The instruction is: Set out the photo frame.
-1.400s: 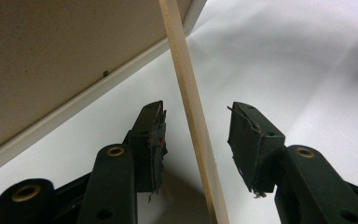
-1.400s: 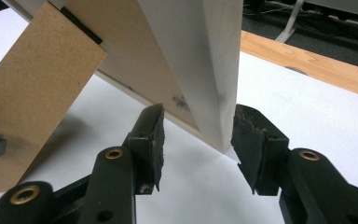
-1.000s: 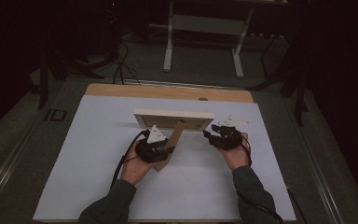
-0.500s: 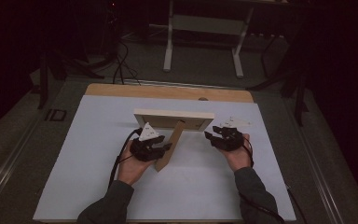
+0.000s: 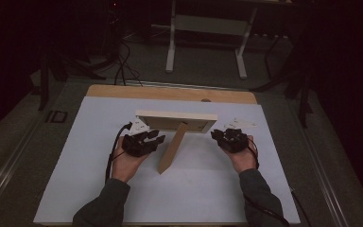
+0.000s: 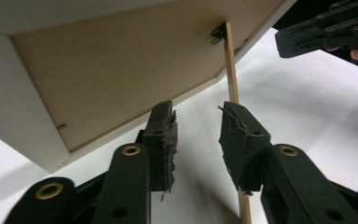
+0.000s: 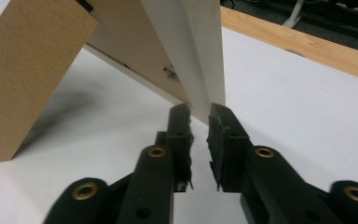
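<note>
Person's sleeves come in at the near table edge, a gripper in each hand. Left gripper sits just left of the stand, jaws apart with a clear gap, nothing between them; in the left gripper view the thin stand edge runs up beside the right-hand jaw, touching or nearly, cannot tell which. Right gripper is at the frame's right end; in the right gripper view jaws nearly together with a narrow gap, tips right at the frame's lower white corner, not clearly clamping it.

Frame stands upright on the white sheet mid-table, back side toward the person, leaning on the brown stand that angles out toward the near edge. Brown backing inside a white border, small clip at the stand's hinge.

Beyond the frame, bare wood strip of table along the far edge. Further back, dark floor, cables, white desk legs.
</note>
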A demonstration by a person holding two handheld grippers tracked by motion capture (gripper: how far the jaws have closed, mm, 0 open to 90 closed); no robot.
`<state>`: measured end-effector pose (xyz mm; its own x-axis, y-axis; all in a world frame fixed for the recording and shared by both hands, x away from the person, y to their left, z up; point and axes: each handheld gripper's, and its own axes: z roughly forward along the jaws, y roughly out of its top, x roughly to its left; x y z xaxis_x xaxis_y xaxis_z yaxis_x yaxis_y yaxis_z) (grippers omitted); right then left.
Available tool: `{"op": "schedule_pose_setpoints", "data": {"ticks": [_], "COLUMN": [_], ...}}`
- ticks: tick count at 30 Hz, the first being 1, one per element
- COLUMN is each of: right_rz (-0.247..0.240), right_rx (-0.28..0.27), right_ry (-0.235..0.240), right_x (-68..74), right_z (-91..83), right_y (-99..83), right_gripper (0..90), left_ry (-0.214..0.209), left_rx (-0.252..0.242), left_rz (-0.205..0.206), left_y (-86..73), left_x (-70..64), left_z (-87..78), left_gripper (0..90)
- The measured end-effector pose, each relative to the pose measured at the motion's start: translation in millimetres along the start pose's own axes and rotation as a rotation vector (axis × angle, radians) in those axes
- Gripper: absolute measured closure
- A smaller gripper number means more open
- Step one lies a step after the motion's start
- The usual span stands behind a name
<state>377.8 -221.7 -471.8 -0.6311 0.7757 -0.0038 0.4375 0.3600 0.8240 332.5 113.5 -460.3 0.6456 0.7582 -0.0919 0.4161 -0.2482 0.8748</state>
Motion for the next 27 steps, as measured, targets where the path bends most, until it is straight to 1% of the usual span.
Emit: {"op": "schedule_pose_setpoints", "data": {"ticks": [2, 3, 5, 7, 10, 12, 14, 17, 20, 22, 23, 24, 27], "right_rz": [0.001, -0.003, -0.008, -0.005, 0.001, 0.009, 0.011, 0.018, 0.032, 0.040, 0.045, 0.069, 0.088], "right_rx": [0.001, 0.001, 0.002, -0.002, -0.007, -0.015, -0.026, -0.041, -0.058, -0.064, -0.070, -0.084, -0.099], "right_ry": [0.001, 0.006, 0.001, -0.003, -0.010, -0.013, -0.015, -0.017, -0.020, -0.019, -0.017, -0.008, 0.003], "right_x": [-0.6, -1.3, -1.1, -1.8, -3.4, -4.7, -5.5, -5.9, -7.5, -8.6, -9.6, -11.7, -13.6], "right_z": [-0.8, -1.0, -1.4, -1.9, -3.0, -3.6, -4.2, -5.3, -5.6, -5.6, -5.6, -5.8, -5.7], "right_y": [1.7, 2.9, 5.2, 7.2, 10.3, 12.4, 15.2, 19.4, 23.7, 25.2, 26.1, 28.4, 31.5], "right_gripper": [83.6, 86.4, 89.8, 90.0, 90.0, 90.0, 90.0, 90.0, 90.0, 90.0, 90.0, 90.0, 90.0], "left_ry": [0.016, 0.018, 0.028, 0.035, 0.057, 0.073, 0.097, 0.119, 0.129, 0.130, 0.136, 0.137, 0.137], "left_rx": [0.001, 0.002, -0.001, -0.005, -0.011, -0.022, -0.035, -0.041, -0.047, -0.048, -0.049, -0.046, -0.043], "left_rz": [0.007, 0.006, 0.006, 0.004, -0.005, -0.012, -0.025, -0.046, -0.067, -0.071, -0.080, -0.080, -0.085], "left_y": [2.5, 3.4, 5.4, 7.3, 10.1, 12.0, 13.9, 16.3, 17.7, 18.0, 18.7, 19.0, 19.5], "left_x": [0.2, 0.4, 0.8, 1.6, 2.9, 3.9, 4.7, 7.4, 9.6, 10.1, 11.1, 12.0, 13.1], "left_z": [-0.8, -1.0, -1.3, -1.3, -1.1, -1.7, -2.3, -1.8, -0.7, -0.5, 0.8, 1.6, 3.9], "left_gripper": [68.0, 69.5, 72.4, 74.9, 79.6, 84.3, 90.0, 90.0, 90.0, 90.0, 90.0, 90.0, 90.0]}}
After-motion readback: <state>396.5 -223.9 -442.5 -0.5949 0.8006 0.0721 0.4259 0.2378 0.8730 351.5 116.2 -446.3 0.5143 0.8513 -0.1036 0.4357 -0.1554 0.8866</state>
